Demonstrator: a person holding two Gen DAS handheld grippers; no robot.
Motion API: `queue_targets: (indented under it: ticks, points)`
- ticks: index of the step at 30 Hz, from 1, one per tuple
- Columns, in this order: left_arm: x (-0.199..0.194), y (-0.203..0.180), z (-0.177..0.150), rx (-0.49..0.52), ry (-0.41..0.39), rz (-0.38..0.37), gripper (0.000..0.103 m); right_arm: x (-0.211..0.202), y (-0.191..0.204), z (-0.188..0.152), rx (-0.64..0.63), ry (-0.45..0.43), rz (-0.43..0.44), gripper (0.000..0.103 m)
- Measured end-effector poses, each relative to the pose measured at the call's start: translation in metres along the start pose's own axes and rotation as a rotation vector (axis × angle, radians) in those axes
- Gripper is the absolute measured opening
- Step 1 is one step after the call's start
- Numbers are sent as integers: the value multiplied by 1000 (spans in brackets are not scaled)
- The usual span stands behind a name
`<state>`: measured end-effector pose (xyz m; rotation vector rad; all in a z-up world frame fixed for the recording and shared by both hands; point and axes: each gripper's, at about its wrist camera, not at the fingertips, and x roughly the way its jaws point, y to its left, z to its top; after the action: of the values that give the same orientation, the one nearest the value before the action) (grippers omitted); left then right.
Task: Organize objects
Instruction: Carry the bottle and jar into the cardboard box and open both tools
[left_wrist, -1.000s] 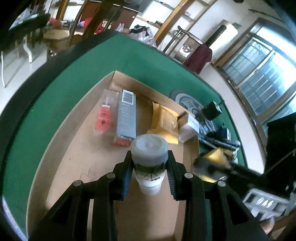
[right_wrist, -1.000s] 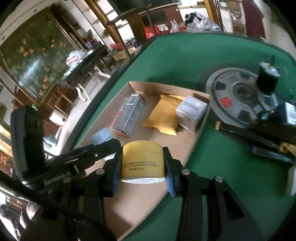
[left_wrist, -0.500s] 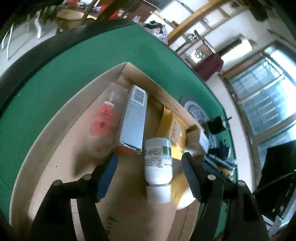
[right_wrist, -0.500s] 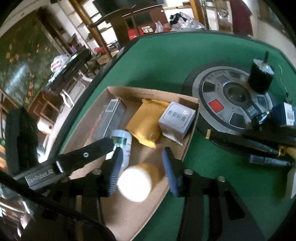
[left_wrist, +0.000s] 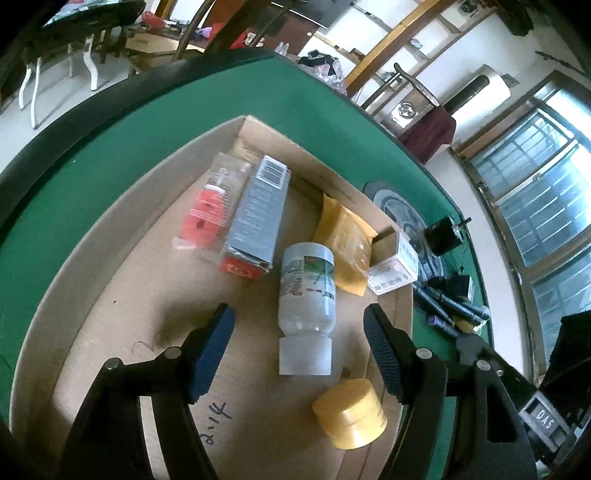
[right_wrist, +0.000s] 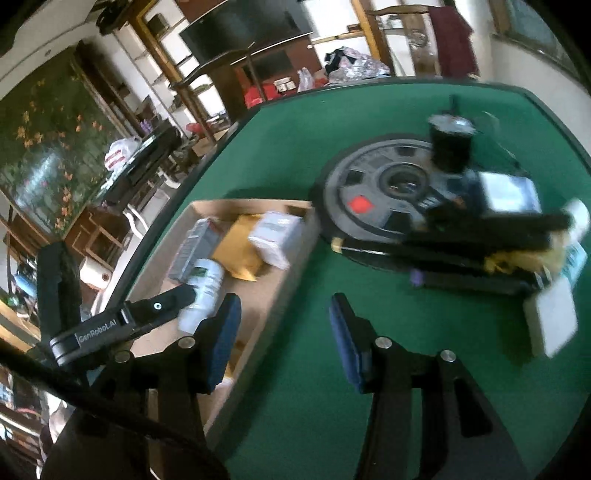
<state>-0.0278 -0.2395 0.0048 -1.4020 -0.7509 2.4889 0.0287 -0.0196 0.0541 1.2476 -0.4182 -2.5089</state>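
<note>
A green-topped table (left_wrist: 155, 122) is seen carrying a shallow cardboard box (left_wrist: 110, 236), with a round weight plate (right_wrist: 373, 192) touching its far corner. Inside the box, a white bottle (left_wrist: 308, 291) lies on its side (cap toward the camera) beside a yellow jar (left_wrist: 349, 413). The left gripper (left_wrist: 297, 336) and right gripper (right_wrist: 284, 332) are held wide apart, nothing grasped.

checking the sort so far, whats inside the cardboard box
Inside the box: a white bottle on its side, a yellow jar, a grey carton, a clear pack with red contents, a yellow pouch and a small white box. Anything beneath them is covered.
</note>
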Motion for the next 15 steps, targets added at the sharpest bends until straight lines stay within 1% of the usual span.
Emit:
queue_targets:
  ticks: [2,4,6,7,10,11,12,14,15]
  points:
    - [0,-3,-4,3,5,-10,67,-16,-15,-4,21,-22,-1,48]
    - [-1,-2,-7,-21,10,-55,67,-33,-30,-4,38,-51,-17,48]
    - [-11,-6,-12,-38,-9,-90,67,-54,-47,-4,60,-85,-40,49]
    - [-16,-11,-14,-27,-19,-97,67,-63,-57,-5,72,-101,-57,51]
    - [-37,-36,-23,53,-51,-118,67,-91,-94,-4,119,-158,-140,59]
    - [-46,-48,-28,91,-67,-120,68,-99,-109,-3,139,-168,-177,59]
    - [-52,-55,-30,113,-77,-116,72,-104,-121,-3,158,-171,-205,59]
    - [-62,-80,-40,177,-114,-90,79,-110,-146,-5,196,-170,-241,59]
    - [-67,-87,-44,203,-132,-84,80,-111,-154,-7,207,-166,-253,59]
